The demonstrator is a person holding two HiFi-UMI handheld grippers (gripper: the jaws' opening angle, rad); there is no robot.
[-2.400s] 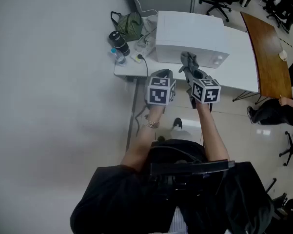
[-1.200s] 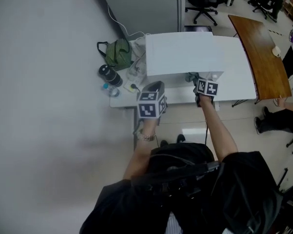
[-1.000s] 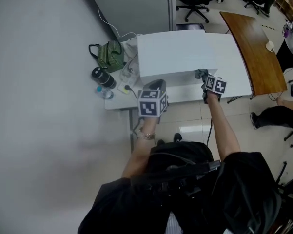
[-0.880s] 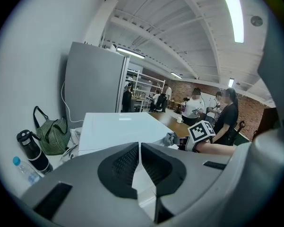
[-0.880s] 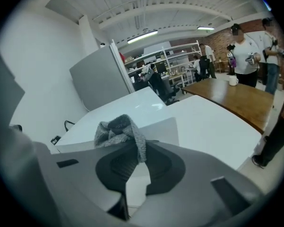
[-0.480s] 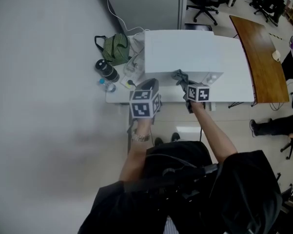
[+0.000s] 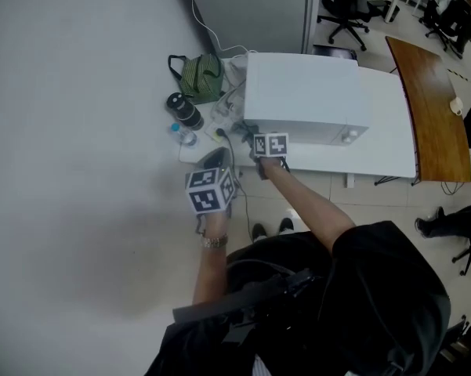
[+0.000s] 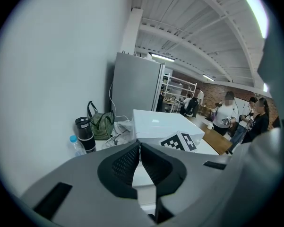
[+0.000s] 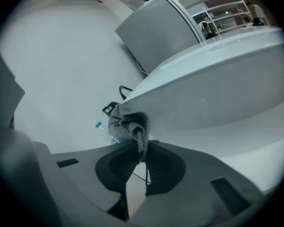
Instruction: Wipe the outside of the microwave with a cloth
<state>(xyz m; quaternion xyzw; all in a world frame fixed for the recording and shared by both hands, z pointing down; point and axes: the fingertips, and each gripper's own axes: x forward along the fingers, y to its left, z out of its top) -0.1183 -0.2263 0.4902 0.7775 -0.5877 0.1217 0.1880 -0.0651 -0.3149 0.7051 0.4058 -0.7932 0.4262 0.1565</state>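
Two grippers are showing, one in each hand. The right gripper (image 9: pixel 141 151) is clamping one grey cloth (image 9: pixel 128 123) between its jaws. The bunched cloth is sticking out past the tips and lying against the near left corner of the one white microwave (image 7: pixel 306 100). The left gripper (image 8: pixel 139 146) is hanging nearer and further left, well apart from the microwave, its jaws meeting on nothing. The right gripper view is showing the pinch on the cloth, while the head view is mostly hiding it behind the marker cube. The head view alone is showing the white table (image 7: pixel 388 143) whole. On the table, left of the microwave, one green bag (image 7: pixel 202 77), one dark flask (image 7: pixel 186 110) and one small blue-capped bottle (image 7: pixel 182 135) are standing
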